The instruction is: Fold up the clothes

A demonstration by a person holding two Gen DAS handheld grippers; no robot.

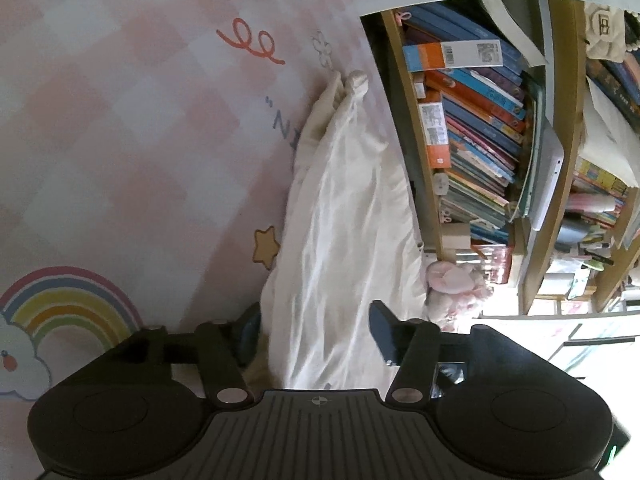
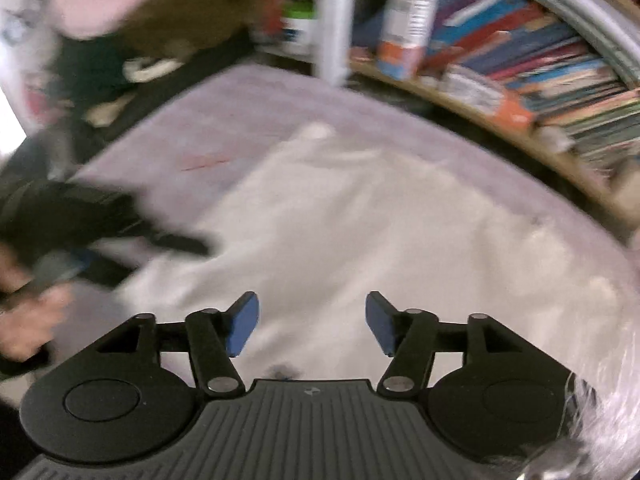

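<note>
both hand-held grippers, left (image 1: pixel 314 334) and right (image 2: pixel 312 322), gape over one white garment (image 1: pixel 340 220).

Pink checked mat (image 1: pixel 120 140) with rainbow print (image 1: pixel 68 304); crammed bookshelf (image 1: pixel 472 140); pink plush toy (image 1: pixel 452 284) beside it

White garment (image 1: pixel 340 216) on checked mat (image 1: pixel 120 120), left gripper (image 1: pixel 314 334) fingers (image 1: pixel 382 330) apart, bookshelf (image 1: pixel 472 140) beside

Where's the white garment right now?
The white cloth garment lies on the pink checked mat beside the bookshelf, running between the open left gripper fingers.
</note>
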